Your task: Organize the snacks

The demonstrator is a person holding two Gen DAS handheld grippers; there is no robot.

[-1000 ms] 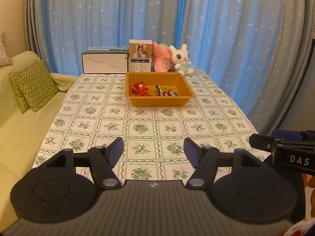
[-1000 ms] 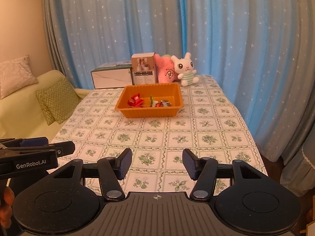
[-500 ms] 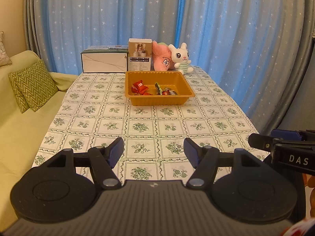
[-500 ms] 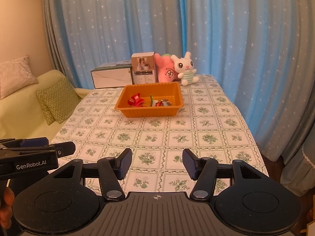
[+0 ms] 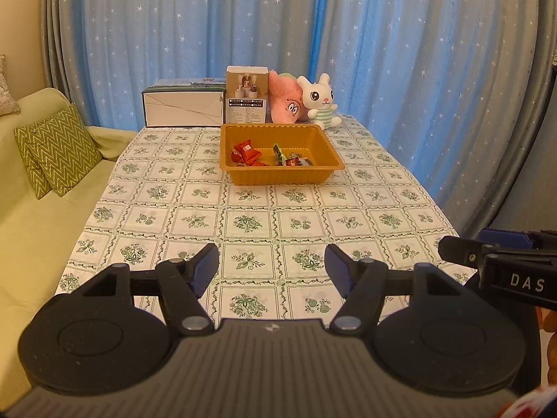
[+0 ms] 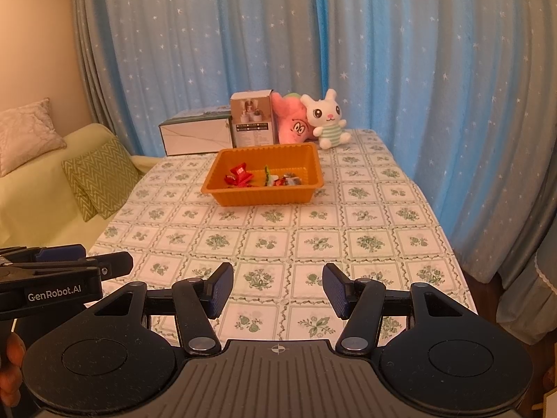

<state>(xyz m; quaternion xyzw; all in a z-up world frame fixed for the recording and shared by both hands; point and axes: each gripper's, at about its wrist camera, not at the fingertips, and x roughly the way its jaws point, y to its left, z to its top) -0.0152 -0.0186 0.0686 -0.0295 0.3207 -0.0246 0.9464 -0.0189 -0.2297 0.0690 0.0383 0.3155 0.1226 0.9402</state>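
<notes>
Snacks (image 5: 268,157) all inside orange tray (image 5: 278,176), far ahead of both grippers, well apart from either. Red wrappers (image 6: 238,176) toward tray's left, green and mixed ones (image 6: 283,180) mid-right. No loose snacks seen on tablecloth (image 5: 264,223).

Versus a second ago: next to nothing changed. Tray and contents same place; slight drift in both views, tray a touch lower in frame. No approach begun.

Left gripper (image 5: 271,268): wide open, nothing held, above near table edge. Right gripper (image 6: 275,287): same, wide open, empty, alongside the left.

Beyond tray, at far table edge: white carton (image 5: 183,108), small product box (image 5: 246,95), pink plush (image 5: 287,103), bunny plush (image 5: 319,101). Sofa with chevron cushion (image 5: 57,149) off left.

Judgement: either done or idle pre-start; can't tell which from this alone.
</notes>
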